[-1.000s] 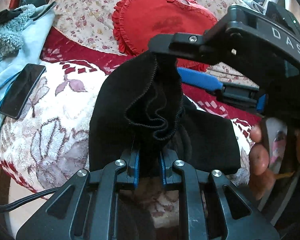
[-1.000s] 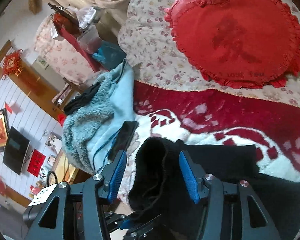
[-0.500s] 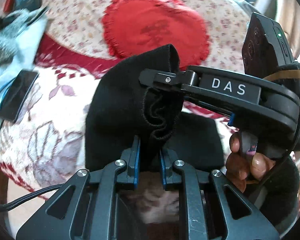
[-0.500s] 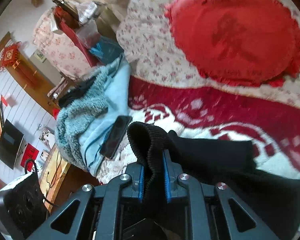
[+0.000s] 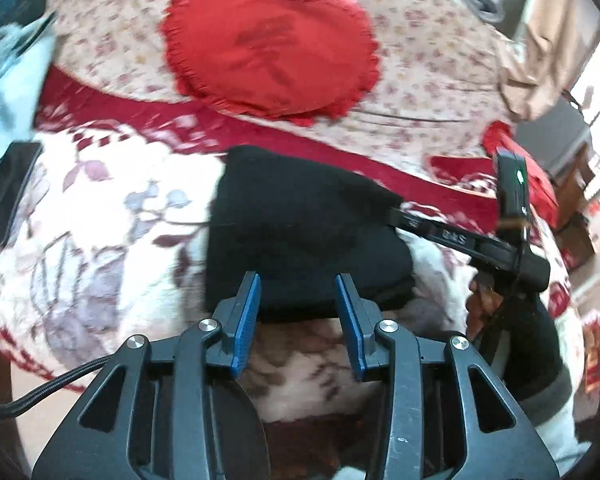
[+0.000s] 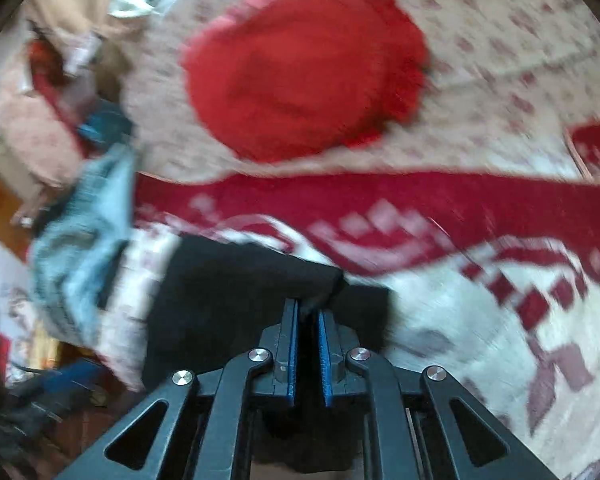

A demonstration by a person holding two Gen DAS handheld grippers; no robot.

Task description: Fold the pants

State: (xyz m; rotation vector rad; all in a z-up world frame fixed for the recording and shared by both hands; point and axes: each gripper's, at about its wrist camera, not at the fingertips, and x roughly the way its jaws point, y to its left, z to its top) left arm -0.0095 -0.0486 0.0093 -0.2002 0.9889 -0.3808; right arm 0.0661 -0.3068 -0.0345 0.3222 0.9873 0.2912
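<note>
Looking through left wrist: my left gripper sits low over the bed, its 2 blue fingers spread wide with nothing between them.
Pants, left wrist: the black pants lie as a compact folded stack on the patterned blanket, the near edge just beyond my open fingertips.
Why open, left wrist: I judge the near side of the fold needs no more holding, so this hand is free to press or straighten.
Right gripper, left wrist: my right gripper reaches in from the right, its tip at the stack's far right corner; the fabric hides how its fingers stand from here.
Background, left wrist: a red heart pillow rests further up the bed, and a dark phone lies at the left edge, both apart from the pants.
Right wrist, fingers: here my right gripper's fingers are nearly closed, pinching a fold of the black cloth.
Why pinched, right wrist: I judge this grip steers the top layer into line with the one beneath.
Blur, right wrist: the picture is smeared, so the exact edge I hold is unclear.
Surroundings, right wrist: a light blue fleece lies left of the pants.
</note>
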